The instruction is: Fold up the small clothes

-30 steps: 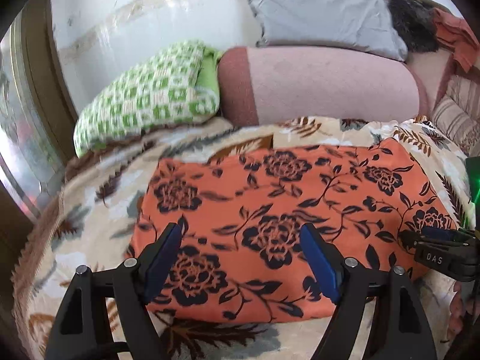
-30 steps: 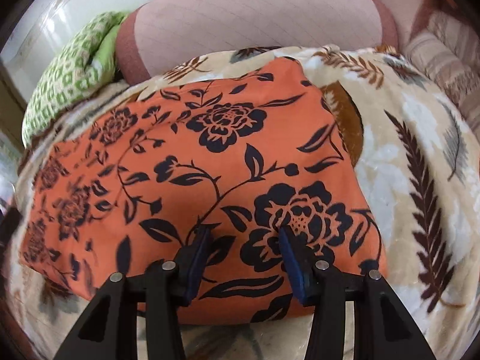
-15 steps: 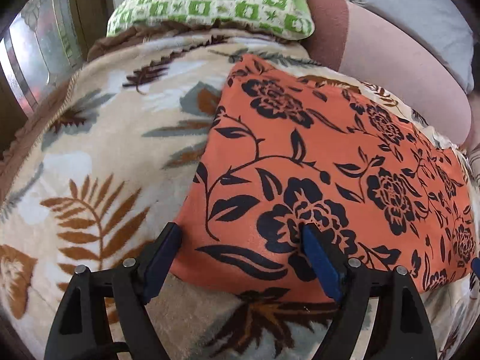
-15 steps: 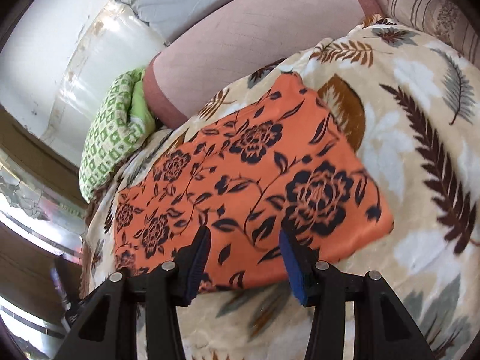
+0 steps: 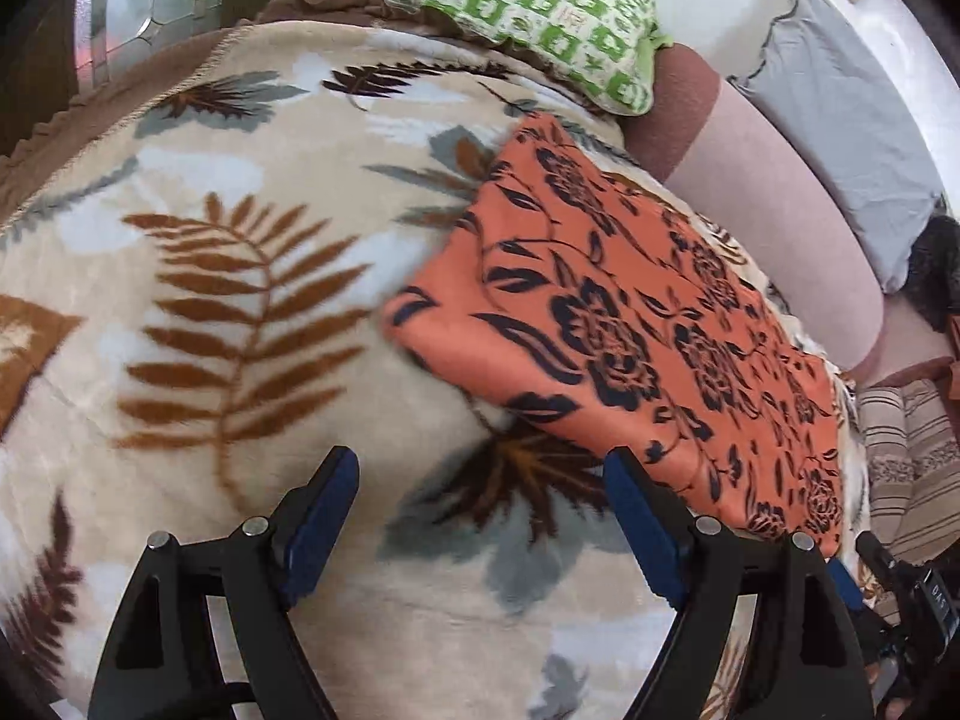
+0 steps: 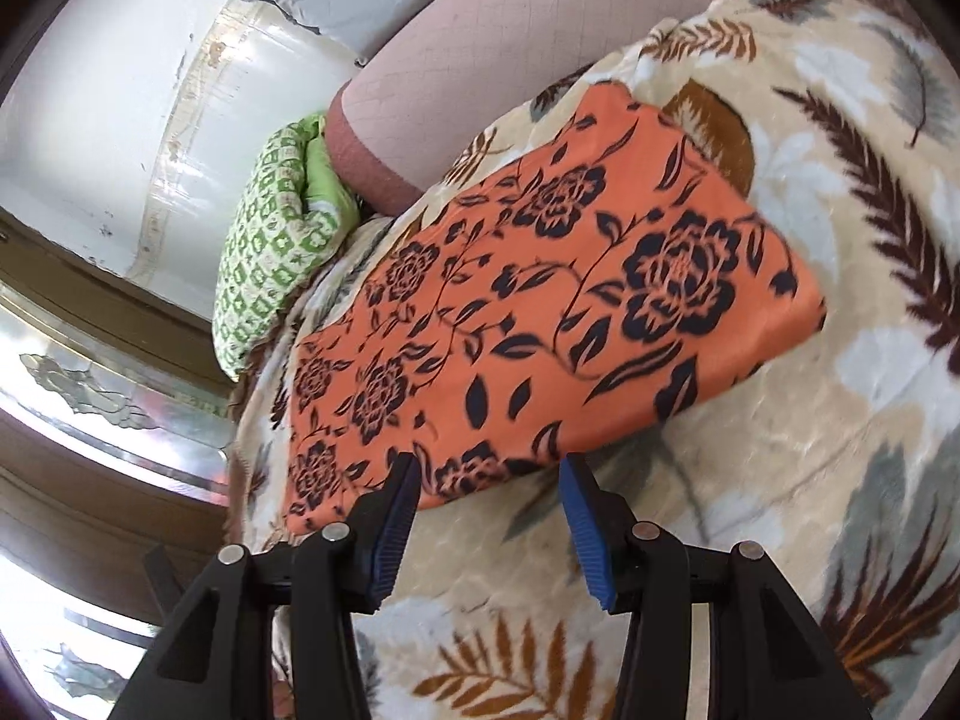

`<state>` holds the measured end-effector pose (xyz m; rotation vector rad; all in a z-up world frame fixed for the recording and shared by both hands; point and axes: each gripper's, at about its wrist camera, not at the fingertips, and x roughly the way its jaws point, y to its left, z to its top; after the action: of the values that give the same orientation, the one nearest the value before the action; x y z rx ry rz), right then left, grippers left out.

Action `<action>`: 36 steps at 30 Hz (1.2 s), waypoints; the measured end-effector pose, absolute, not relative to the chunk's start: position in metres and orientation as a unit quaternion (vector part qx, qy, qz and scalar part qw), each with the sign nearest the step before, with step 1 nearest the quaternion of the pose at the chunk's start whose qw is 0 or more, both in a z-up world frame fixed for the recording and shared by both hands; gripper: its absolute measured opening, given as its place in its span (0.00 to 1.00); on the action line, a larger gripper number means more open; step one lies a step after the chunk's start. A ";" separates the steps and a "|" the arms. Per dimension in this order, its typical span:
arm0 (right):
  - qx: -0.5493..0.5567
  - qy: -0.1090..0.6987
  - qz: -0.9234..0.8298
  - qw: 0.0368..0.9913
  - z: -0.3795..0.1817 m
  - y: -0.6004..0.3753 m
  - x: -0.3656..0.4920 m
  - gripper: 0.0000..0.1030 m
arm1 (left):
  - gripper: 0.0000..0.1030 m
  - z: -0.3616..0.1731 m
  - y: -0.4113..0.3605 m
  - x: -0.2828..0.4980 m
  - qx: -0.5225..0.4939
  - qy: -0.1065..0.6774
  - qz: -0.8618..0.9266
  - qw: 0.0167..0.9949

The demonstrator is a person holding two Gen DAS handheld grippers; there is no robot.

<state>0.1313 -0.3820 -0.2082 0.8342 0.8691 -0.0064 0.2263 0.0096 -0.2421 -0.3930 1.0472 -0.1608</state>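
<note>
An orange cloth with a black flower print (image 5: 630, 324) lies folded flat on a leaf-patterned blanket (image 5: 228, 276). My left gripper (image 5: 480, 462) hangs open and wide over bare blanket, just off the cloth's near left corner. The cloth's near edge runs past its right fingertip, and nothing is between the pads. In the right wrist view the same cloth (image 6: 540, 312) fills the middle. My right gripper (image 6: 489, 471) is at the cloth's near edge, its jaws opening. That edge shows in the gap between the tips, and the pads do not press on it.
A green checked pillow (image 5: 510, 6) and a pink bolster (image 5: 774, 198) lie along the far side, with a grey pillow (image 5: 840, 96) behind. Striped cushions (image 5: 912, 456) are at the right. A wooden frame with glass (image 6: 90, 396) borders the bed's left side.
The left gripper swung left and down, off the cloth and onto the blanket by its corner. The right gripper drew back from over the cloth to its near edge, rolling, with its jaws slightly wider.
</note>
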 end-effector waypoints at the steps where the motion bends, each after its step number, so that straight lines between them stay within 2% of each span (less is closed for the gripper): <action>1: 0.393 0.410 -0.003 0.823 -0.209 -0.381 0.131 0.53 | 0.82 -0.243 0.006 0.231 -0.188 0.495 -0.082 0.844; 9: 0.459 0.396 -0.022 0.795 -0.234 -0.420 0.128 0.58 | 0.82 -0.265 -0.008 0.278 -0.305 0.499 -0.127 0.801; 18: 0.590 0.382 -0.052 0.709 -0.282 -0.473 0.133 0.60 | 0.81 -0.267 -0.013 0.293 -0.335 0.471 -0.134 0.805; 20: 0.595 0.384 -0.057 0.703 -0.289 -0.474 0.138 0.60 | 0.71 -0.265 -0.014 0.293 -0.325 0.464 -0.133 0.813; 21: 0.597 0.381 -0.058 0.704 -0.291 -0.474 0.142 0.60 | 0.54 -0.264 -0.016 0.295 -0.313 0.464 -0.132 0.818; 22: 0.596 0.376 -0.057 0.707 -0.291 -0.473 0.145 0.60 | 0.45 -0.264 -0.020 0.297 -0.298 0.466 -0.133 0.822; 26: 0.590 0.360 -0.054 0.721 -0.292 -0.467 0.161 0.61 | 0.47 -0.270 -0.024 0.305 -0.292 0.477 -0.138 0.818; 29: 0.572 0.338 -0.053 0.746 -0.290 -0.463 0.170 0.61 | 0.62 -0.272 -0.026 0.308 -0.306 0.475 -0.146 0.812; 30: 0.563 0.331 -0.053 0.755 -0.289 -0.461 0.172 0.58 | 0.69 -0.271 -0.027 0.307 -0.312 0.472 -0.150 0.811; 33: 0.539 0.326 -0.060 0.774 -0.287 -0.455 0.180 0.48 | 0.70 -0.270 -0.031 0.308 -0.309 0.466 -0.153 0.815; 35: 0.531 0.328 -0.065 0.779 -0.287 -0.453 0.182 0.47 | 0.56 -0.270 -0.034 0.310 -0.298 0.462 -0.151 0.821; 36: 0.527 0.329 -0.067 0.781 -0.287 -0.451 0.184 0.47 | 0.38 -0.271 -0.035 0.312 -0.289 0.467 -0.149 0.822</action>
<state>0.1835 -0.4515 -0.2866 1.1391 0.7098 -0.1451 0.3125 -0.0346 -0.2710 -0.6149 0.9933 -0.3163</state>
